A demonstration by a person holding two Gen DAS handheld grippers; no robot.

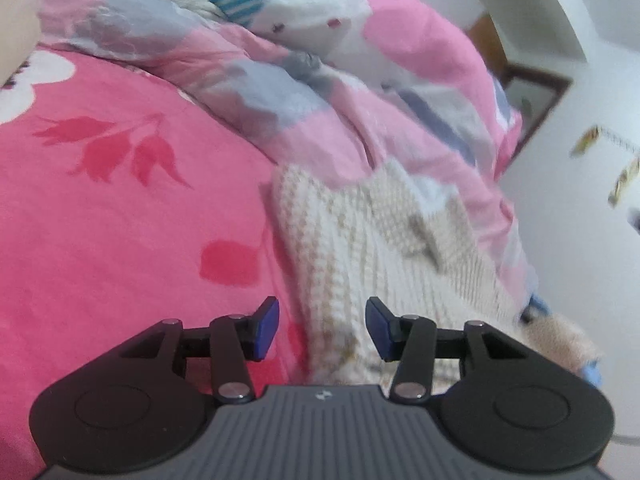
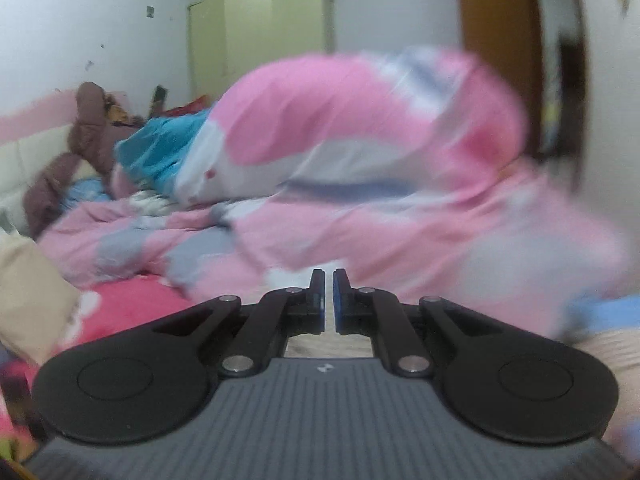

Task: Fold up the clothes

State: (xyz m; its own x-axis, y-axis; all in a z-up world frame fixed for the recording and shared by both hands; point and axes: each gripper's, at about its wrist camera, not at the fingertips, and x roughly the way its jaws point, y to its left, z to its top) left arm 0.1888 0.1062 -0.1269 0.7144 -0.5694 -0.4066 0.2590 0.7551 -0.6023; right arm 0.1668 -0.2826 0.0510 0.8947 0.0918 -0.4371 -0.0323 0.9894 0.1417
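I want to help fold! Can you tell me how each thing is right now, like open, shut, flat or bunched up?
Left gripper: open, holding nothing.
Right gripper: nearly shut, nothing visible between its fingers.
Cream knitted sweater: lying on the bed, not yet folded.
Pink, white and grey quilt: bunched up.
Pale yellow wardrobe: doors shut.

one sweater [image 1: 360, 248] (cream knit), one quilt [image 1: 248, 80]

Left gripper [image 1: 322, 328] is hovering level with its blue-padded fingers [image 1: 266, 328] spread wide, nothing between them. Right gripper [image 2: 328, 300] is pointing forward, its pads [image 2: 320, 304] nearly meeting, a thin gap showing.
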